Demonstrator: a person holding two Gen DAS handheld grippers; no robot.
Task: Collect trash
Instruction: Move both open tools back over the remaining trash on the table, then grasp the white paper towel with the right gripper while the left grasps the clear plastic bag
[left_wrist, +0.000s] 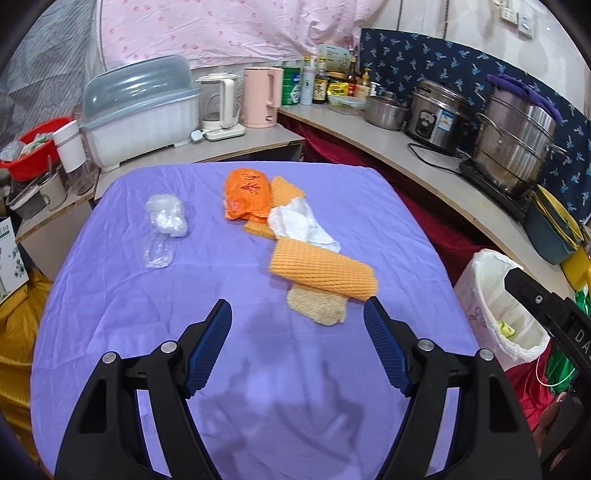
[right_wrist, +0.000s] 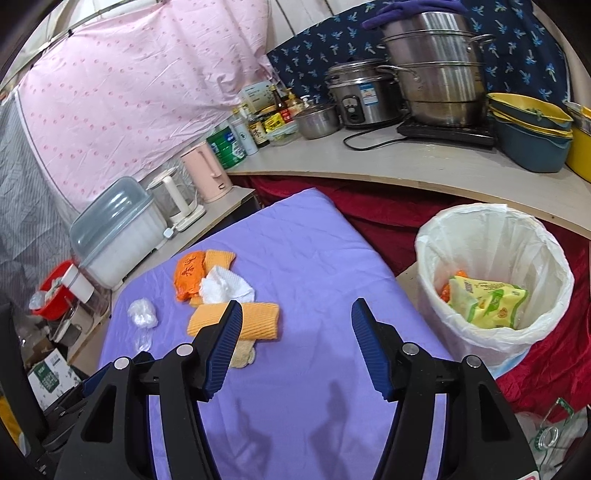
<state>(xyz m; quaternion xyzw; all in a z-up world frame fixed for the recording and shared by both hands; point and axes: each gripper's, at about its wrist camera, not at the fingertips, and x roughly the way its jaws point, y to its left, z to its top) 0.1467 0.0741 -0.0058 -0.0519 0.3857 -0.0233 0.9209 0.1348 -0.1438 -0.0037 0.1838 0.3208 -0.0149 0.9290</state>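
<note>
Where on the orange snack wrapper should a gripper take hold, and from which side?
Grip the crumpled near edge of the orange snack wrapper, coming from above and from its left. That side faces bare purple cloth, while its right edge overlaps the orange waffle cloth and white tissue.

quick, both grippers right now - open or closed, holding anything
left gripper: open, holding nothing, above the purple cloth
right gripper: open, holding nothing
</note>
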